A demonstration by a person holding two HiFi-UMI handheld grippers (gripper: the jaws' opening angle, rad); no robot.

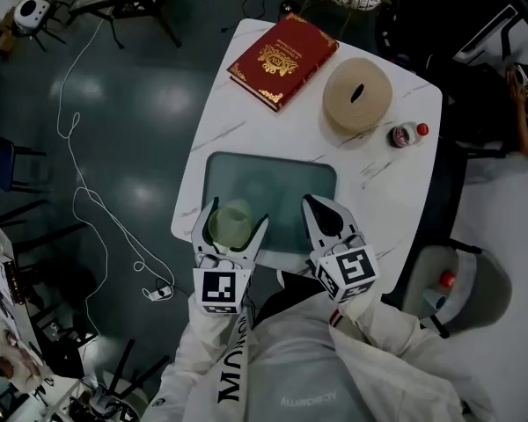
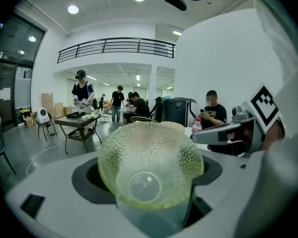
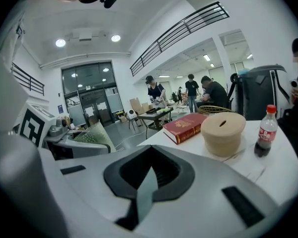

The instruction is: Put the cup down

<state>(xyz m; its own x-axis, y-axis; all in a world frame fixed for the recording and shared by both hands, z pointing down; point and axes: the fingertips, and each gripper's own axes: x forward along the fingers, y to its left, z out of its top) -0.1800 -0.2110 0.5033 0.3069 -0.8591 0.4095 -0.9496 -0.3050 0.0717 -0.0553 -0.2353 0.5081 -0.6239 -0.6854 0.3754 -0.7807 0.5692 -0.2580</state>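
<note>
The left gripper point(image 1: 237, 215) had its jaws clamped on the cup point(image 1: 230, 226), one jaw on each side of its wall. It was a pale green glass cup with a dimpled skin. In the left gripper view its mouth was turned back toward the camera, so I could look down inside to the round base. Under those jaws lay the near left corner of a teal mat point(image 1: 273, 176); I could not tell whether the cup touched it or hung just clear.

Beside it, to the right, the right gripper point(image 1: 320, 207) had its jaws pressed together with nothing between them, and they too sat over the near edge of the mat. The two grippers were near each other but apart.

The mat lay on a white marbled surface point(image 1: 396, 196). Well ahead of the jaws, past the mat's far edge, a red book point(image 1: 283, 60) with gold print lay flat. To the book's right stood a round tan container point(image 1: 357, 93) with a slot in its lid, and just right of that a small bottle point(image 1: 405, 134) with a red cap.
</note>
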